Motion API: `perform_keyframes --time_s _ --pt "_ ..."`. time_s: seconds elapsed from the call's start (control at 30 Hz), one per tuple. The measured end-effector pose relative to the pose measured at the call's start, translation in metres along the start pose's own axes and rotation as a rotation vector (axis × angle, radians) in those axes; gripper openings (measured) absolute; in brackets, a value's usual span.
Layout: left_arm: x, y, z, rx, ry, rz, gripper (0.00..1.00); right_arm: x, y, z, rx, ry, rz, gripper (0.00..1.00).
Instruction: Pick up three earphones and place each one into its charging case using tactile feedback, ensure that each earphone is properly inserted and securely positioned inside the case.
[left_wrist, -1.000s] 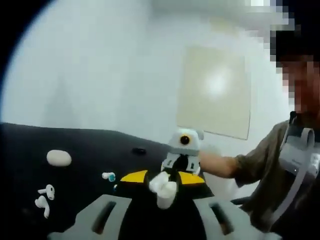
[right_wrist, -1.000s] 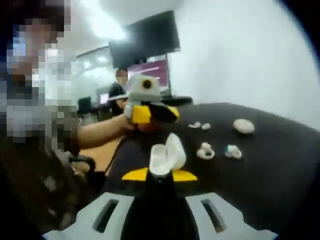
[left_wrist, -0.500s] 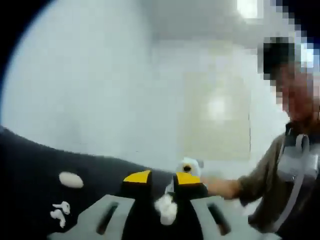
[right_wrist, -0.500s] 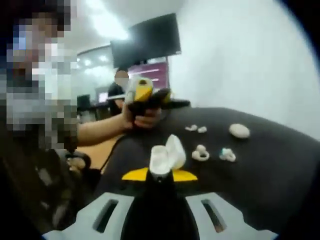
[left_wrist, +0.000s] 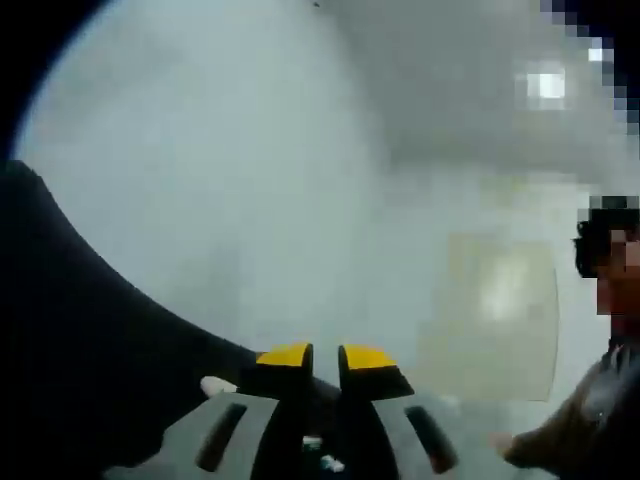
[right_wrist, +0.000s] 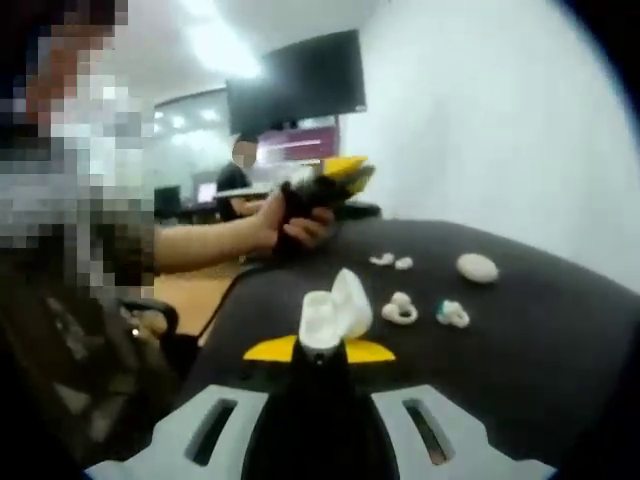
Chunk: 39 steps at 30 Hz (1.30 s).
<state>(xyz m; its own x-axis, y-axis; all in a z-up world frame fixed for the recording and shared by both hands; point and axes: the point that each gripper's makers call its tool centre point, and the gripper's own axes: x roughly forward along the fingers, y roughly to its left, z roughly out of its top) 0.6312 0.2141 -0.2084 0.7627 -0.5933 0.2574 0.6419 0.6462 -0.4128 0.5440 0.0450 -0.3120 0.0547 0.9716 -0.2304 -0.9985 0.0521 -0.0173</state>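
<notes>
In the right gripper view, the right hand-held gripper (right_wrist: 319, 348) has its yellow-tipped jaws pressed on the base of an open white charging case (right_wrist: 334, 310). The case stands upright above the jaw tips, its long axis running up the view. Its flipped-back lid leans up and to the right, so the open mouth faces upward and slightly toward the camera.

Beyond it on the dark worktop (right_wrist: 520, 330) lie the loose pieces. A white earphone (right_wrist: 400, 310) sits just right of the case, and a second earphone with a teal tip (right_wrist: 452, 313) lies near it. A pair of small white earbuds (right_wrist: 391, 261) lies farther back. A closed oval white case (right_wrist: 477, 267) rests well apart toward the right. Which way the stems of the earphones point is too blurred to tell.

The same view shows the left hand-held gripper (right_wrist: 335, 180) raised above the worktop's far edge, gripped by a person's hand (right_wrist: 290, 225). Its yellow tips are angled up and to the right. A dark wall screen (right_wrist: 296, 83) hangs behind it.

The left gripper view looks mostly at a pale wall (left_wrist: 250, 180) and ceiling. Its own yellow jaw tips stand close together with a narrow gap between them. Whether they pinch anything cannot be told, since the space between them is dark and blurred. A small white shape (left_wrist: 217, 386) shows at the worktop's edge, left of the jaws.
</notes>
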Motion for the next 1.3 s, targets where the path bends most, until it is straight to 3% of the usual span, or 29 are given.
perform_keyframes --time_s 0.07,0.13,0.23,0.27,0.3,0.37,0.53,0.7,0.77,0.83,1.0,1.07,1.3 --pt "0.003 0.017 -0.011 0.107 0.188 0.057 0.08 0.001 0.001 0.0 -0.012 0.0 -0.003 0.17" --pt "0.002 0.024 -0.03 0.199 0.406 0.072 0.1 0.001 0.001 0.0 -0.021 -0.001 -0.004 0.17" --pt "-0.013 0.042 -0.062 0.331 0.73 0.118 0.13 0.001 0.001 0.001 -0.027 -0.006 -0.003 0.17" --pt "-0.021 0.047 -0.074 0.368 0.824 0.131 0.14 0.001 0.0 0.001 -0.026 -0.01 -0.003 0.17" --pt "-0.025 0.051 -0.08 0.397 0.874 0.137 0.14 0.001 0.0 0.002 -0.025 -0.015 -0.002 0.17" --pt "-0.025 0.058 -0.081 0.452 0.883 0.154 0.14 0.0 0.0 0.004 -0.023 -0.023 -0.002 0.17" --pt "-0.02 0.059 -0.078 0.427 0.867 0.153 0.11 0.0 0.0 0.004 -0.028 -0.028 -0.003 0.17" --pt "-0.024 0.072 -0.084 0.462 0.929 0.136 0.1 0.0 0.0 0.005 -0.031 -0.03 -0.001 0.17" --pt "-0.022 0.066 -0.089 0.477 0.936 0.073 0.13 -0.001 0.0 0.005 -0.032 -0.032 0.0 0.17" --pt "-0.021 0.063 -0.097 0.495 0.956 0.056 0.2 -0.001 0.0 0.005 -0.033 -0.034 0.001 0.17" --pt "-0.011 0.053 -0.103 0.446 0.961 0.049 0.22 -0.001 -0.001 0.006 -0.034 -0.039 0.002 0.17" --pt "-0.012 0.052 -0.107 0.475 0.986 0.047 0.21 -0.001 -0.001 0.006 -0.034 -0.04 0.003 0.17" --pt "-0.015 0.057 -0.099 0.437 0.971 0.057 0.19 -0.001 0.0 0.007 -0.041 -0.041 0.002 0.17"
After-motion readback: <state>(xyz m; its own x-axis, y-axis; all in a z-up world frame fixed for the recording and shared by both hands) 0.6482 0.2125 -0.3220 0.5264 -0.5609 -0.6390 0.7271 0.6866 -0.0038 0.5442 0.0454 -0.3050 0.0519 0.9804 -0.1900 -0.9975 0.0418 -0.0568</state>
